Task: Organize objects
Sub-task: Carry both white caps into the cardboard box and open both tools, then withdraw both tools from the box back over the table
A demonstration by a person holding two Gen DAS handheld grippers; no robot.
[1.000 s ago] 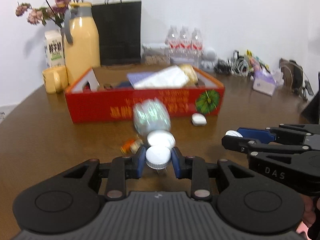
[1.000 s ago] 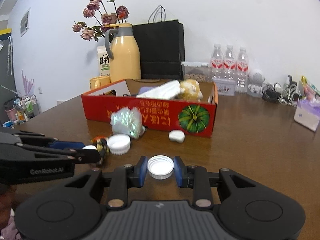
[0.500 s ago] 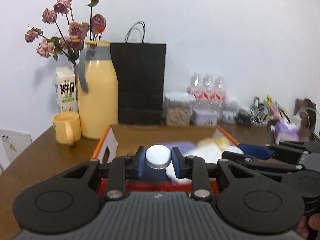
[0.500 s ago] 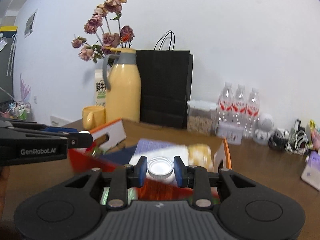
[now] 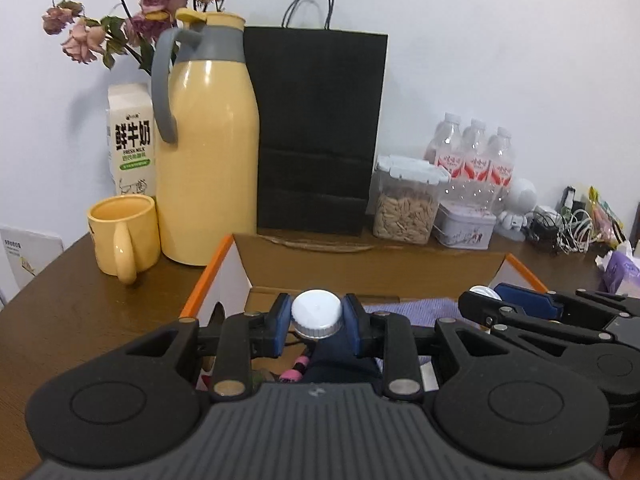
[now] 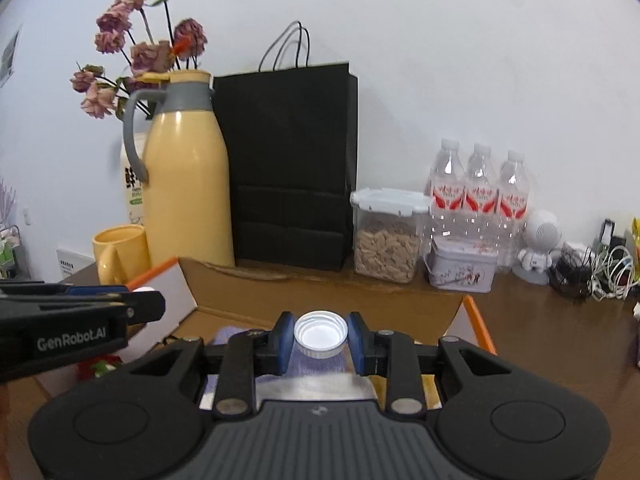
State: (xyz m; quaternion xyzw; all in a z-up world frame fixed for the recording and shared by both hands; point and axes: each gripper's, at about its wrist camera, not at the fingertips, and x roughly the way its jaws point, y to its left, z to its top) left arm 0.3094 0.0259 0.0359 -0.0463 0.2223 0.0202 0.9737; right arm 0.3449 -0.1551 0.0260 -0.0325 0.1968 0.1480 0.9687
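Note:
My left gripper (image 5: pixel 317 320) is shut on a white bottle cap (image 5: pixel 317 314), top side up, held above the open cardboard box (image 5: pixel 360 268) with orange edges. My right gripper (image 6: pixel 320 338) is shut on a second white bottle cap (image 6: pixel 320 333), hollow side up, also above the box (image 6: pixel 320 292). In the left wrist view the right gripper (image 5: pixel 476 300) shows at the right with its cap. In the right wrist view the left gripper (image 6: pixel 154 300) shows at the left. Inside the box lie a purple cloth (image 5: pixel 412 308) and dark items, partly hidden.
Behind the box stand a yellow thermos jug (image 5: pixel 208 140), a yellow mug (image 5: pixel 122 236), a milk carton (image 5: pixel 130 140), a black paper bag (image 5: pixel 320 132), a seed jar (image 5: pixel 406 204), a tin (image 5: pixel 464 224), water bottles (image 5: pixel 472 156) and cables (image 5: pixel 568 228).
Both grippers, each with its cap, rose from the table and moved forward over the box. The view now looks over the box's far wall at the objects behind.

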